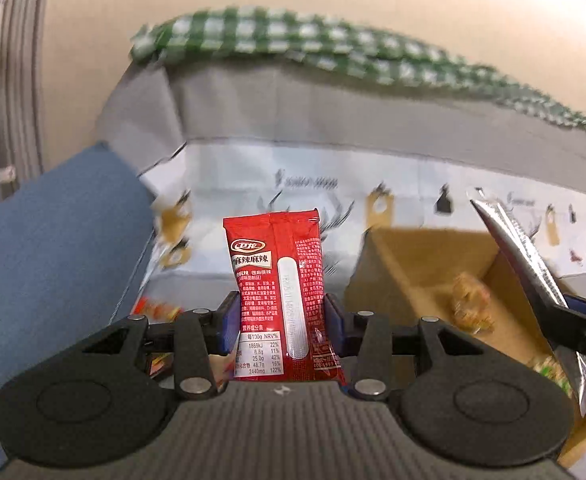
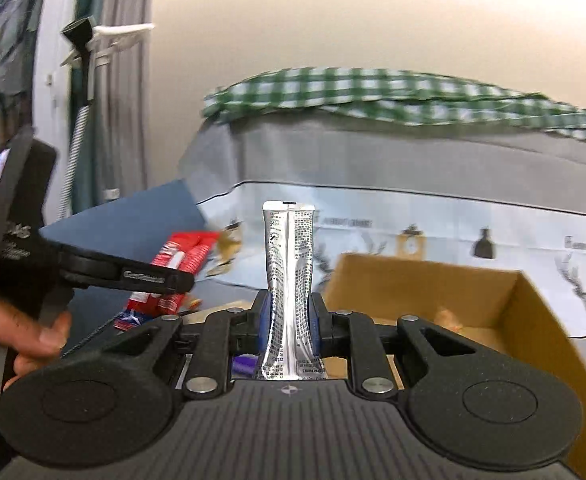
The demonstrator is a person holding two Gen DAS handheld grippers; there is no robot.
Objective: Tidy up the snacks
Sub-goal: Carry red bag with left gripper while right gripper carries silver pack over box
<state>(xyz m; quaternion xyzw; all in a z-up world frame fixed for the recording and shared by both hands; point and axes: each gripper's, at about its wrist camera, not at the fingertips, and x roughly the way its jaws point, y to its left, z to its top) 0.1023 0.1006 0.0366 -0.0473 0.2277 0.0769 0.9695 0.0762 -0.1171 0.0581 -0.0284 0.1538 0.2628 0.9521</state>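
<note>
The left tongs (image 1: 281,322) pinch a red snack packet (image 1: 277,280) left of the cardboard box (image 2: 533,320); the right tongs (image 2: 289,316) pinch a silver packet (image 2: 289,272) nearer it; best lower each fully inside before releasing.

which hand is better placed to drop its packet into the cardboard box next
Probably right: its tongs hold the silver packet right beside the cardboard box. The left tongs with the red packet sit further off.
</note>
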